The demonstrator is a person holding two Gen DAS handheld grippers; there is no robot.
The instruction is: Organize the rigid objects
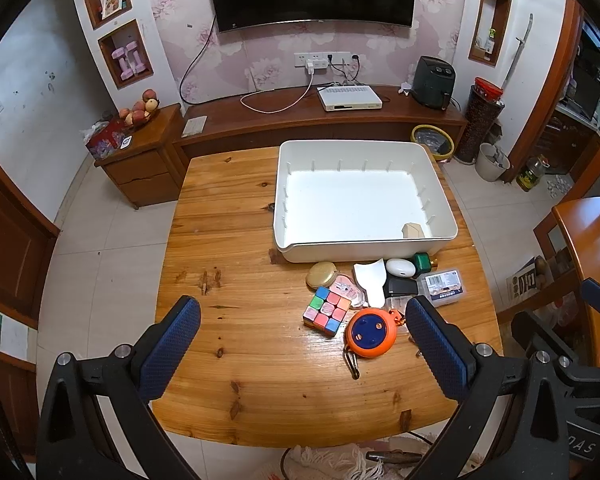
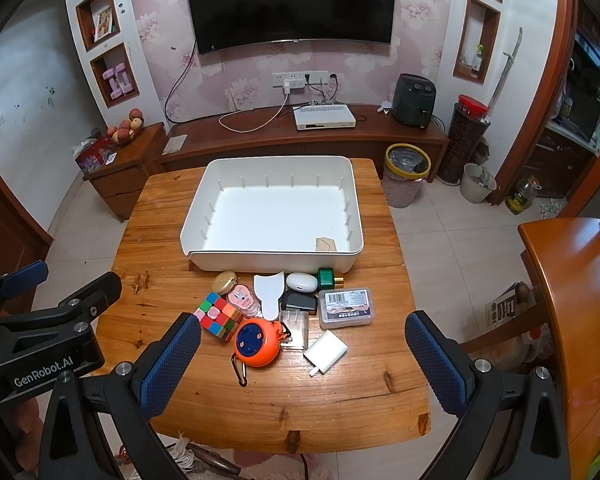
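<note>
Both grippers hang above the near table edge, jaws wide, nothing held: left gripper, right gripper. White bin at frame centre holds one tan block in its lower right corner. Cube, orange reel, charger and clear box cluster just below the bin.

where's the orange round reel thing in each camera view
Left wrist view: orange reel sits lower right of centre, just left of the right finger.
Right wrist view: orange reel sits lower left of centre, just right of the left finger.
Shared landmark: the puzzle cube touches its left side.
</note>
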